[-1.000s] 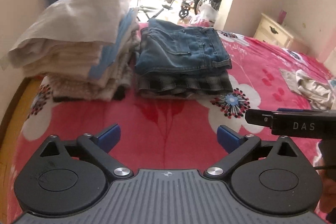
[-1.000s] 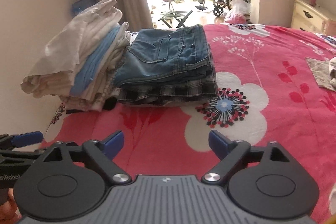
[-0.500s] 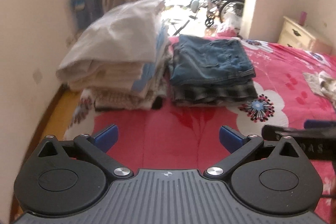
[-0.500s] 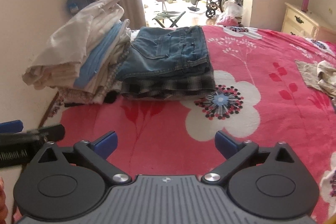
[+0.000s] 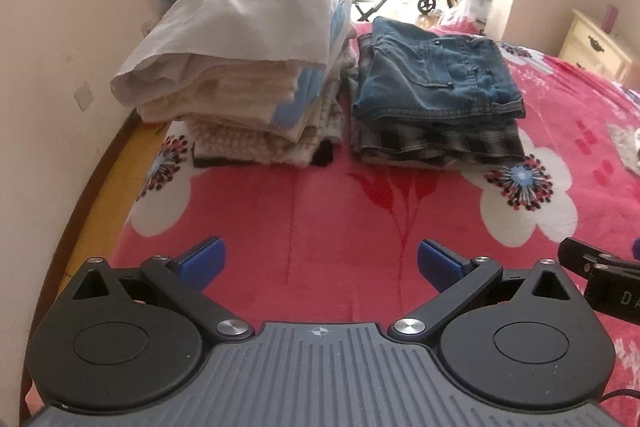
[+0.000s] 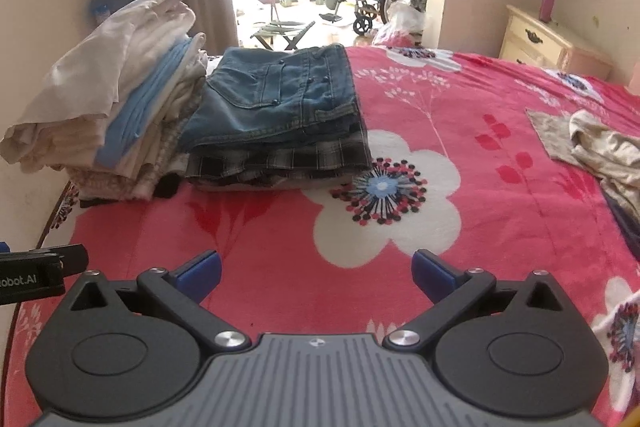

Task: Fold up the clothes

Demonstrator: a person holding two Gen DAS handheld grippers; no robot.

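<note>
Left gripper (image 5: 318, 261): spread, empty
Right gripper (image 6: 316, 269): spread, empty
Unfolded garment (image 6: 596, 143): lay crumpled at bed's (image 6: 500, 211) right edge; likely soft, limp; best pinched at corners

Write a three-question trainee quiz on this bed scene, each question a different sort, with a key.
1. True or false: the jeans lie on top of a plaid garment.
2. Multiple choice: the left claw is A) shut on cloth, B) open and empty, C) out of view.
3. Fill in: the unfolded garment lies to the ____ of the right claw on the blanket.

Key: 1 true; 2 B; 3 right.
</note>
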